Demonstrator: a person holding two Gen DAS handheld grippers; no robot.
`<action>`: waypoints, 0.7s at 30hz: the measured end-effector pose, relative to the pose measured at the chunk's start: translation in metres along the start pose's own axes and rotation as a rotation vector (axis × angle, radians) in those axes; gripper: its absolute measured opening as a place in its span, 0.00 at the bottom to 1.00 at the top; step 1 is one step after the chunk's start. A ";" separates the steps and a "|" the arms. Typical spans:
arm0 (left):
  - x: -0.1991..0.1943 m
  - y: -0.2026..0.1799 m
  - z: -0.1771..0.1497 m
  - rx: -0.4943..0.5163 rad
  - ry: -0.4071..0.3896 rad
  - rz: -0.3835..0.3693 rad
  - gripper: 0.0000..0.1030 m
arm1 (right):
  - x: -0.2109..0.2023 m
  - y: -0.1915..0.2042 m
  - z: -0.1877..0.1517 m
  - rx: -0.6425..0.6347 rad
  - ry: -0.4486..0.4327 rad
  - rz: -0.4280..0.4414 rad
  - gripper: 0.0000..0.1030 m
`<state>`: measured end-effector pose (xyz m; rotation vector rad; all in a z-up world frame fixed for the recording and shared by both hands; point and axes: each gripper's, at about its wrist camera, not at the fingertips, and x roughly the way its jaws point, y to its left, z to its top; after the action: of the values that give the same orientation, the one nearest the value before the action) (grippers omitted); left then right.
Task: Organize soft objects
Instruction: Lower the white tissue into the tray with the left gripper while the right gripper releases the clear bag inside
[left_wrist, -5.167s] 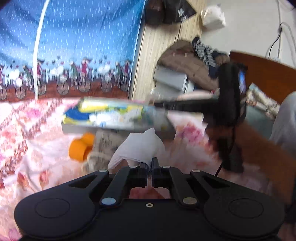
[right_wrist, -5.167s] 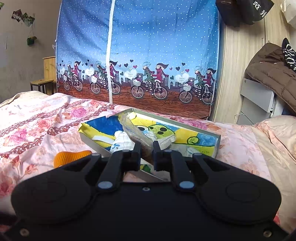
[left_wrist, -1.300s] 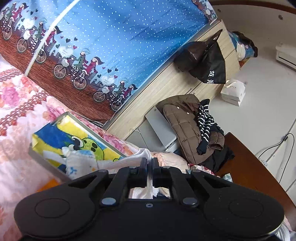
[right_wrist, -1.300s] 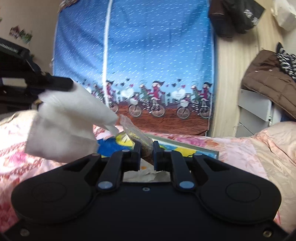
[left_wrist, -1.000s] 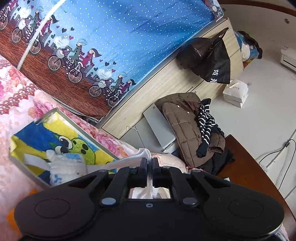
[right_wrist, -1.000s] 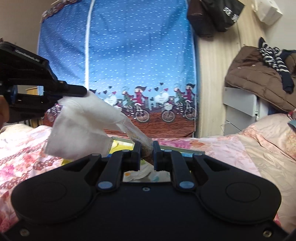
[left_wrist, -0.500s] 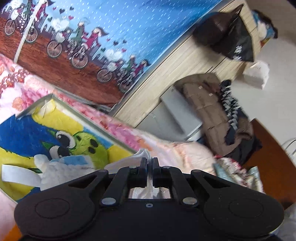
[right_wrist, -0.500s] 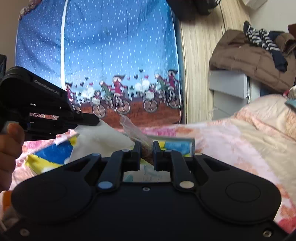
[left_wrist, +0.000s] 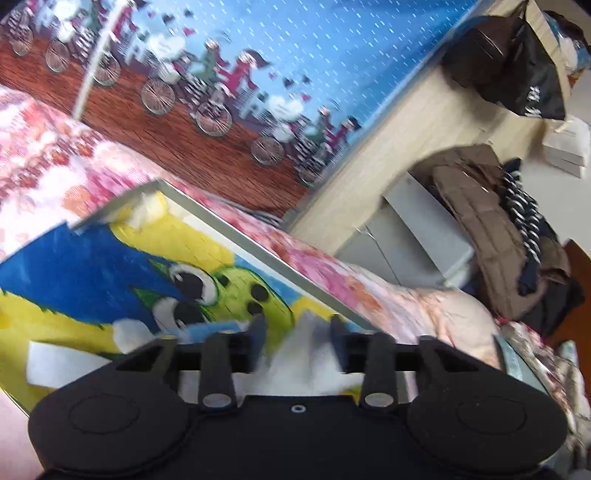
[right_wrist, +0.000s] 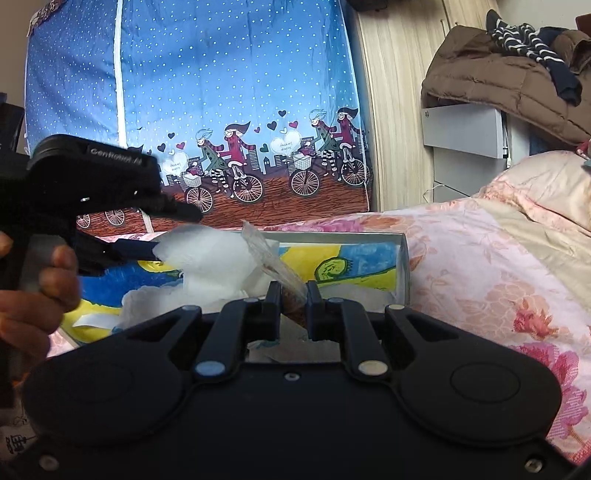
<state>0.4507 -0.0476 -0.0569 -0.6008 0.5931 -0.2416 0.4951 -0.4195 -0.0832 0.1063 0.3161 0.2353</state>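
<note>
In the right wrist view, the person's left hand (right_wrist: 33, 291) grips the black handle of the left tool (right_wrist: 162, 230) at the left edge of the frame. The fingers of this tool are spread apart, with the white cloth (right_wrist: 218, 258) lying between them; the left wrist view shows the same cloth (left_wrist: 299, 350) bunched in the wide gap between the finger tips, though motion blur hides whether either finger touches it. The cloth is soft, crumpled and plain white, and it sits over the shallow box (right_wrist: 402, 266), whose grey rim frames a lining printed in blue, yellow and green with a cartoon face (left_wrist: 207, 291). Further white soft items (right_wrist: 147, 302) lie inside the box, below the cloth. To the right of the cloth, the right tool (right_wrist: 291, 295) is pressed together on a clear plastic packet (right_wrist: 269, 258), which is thin, wrinkled and translucent with brownish contents near the finger tips; the packet slants up and to the left above the box. The box rests on a bed with a pink floral bedspread (right_wrist: 480, 280).
</note>
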 end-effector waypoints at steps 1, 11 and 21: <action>0.001 -0.001 0.000 0.000 -0.018 0.020 0.58 | -0.002 -0.001 0.003 -0.003 0.003 0.000 0.08; 0.013 -0.013 -0.004 0.085 -0.070 0.136 0.67 | 0.002 0.001 0.005 -0.014 0.023 -0.017 0.08; 0.020 -0.012 -0.019 0.051 -0.039 0.235 0.67 | 0.002 0.000 0.005 -0.013 0.026 -0.017 0.08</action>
<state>0.4555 -0.0735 -0.0718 -0.4808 0.6123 -0.0243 0.4991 -0.4191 -0.0787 0.0875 0.3406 0.2224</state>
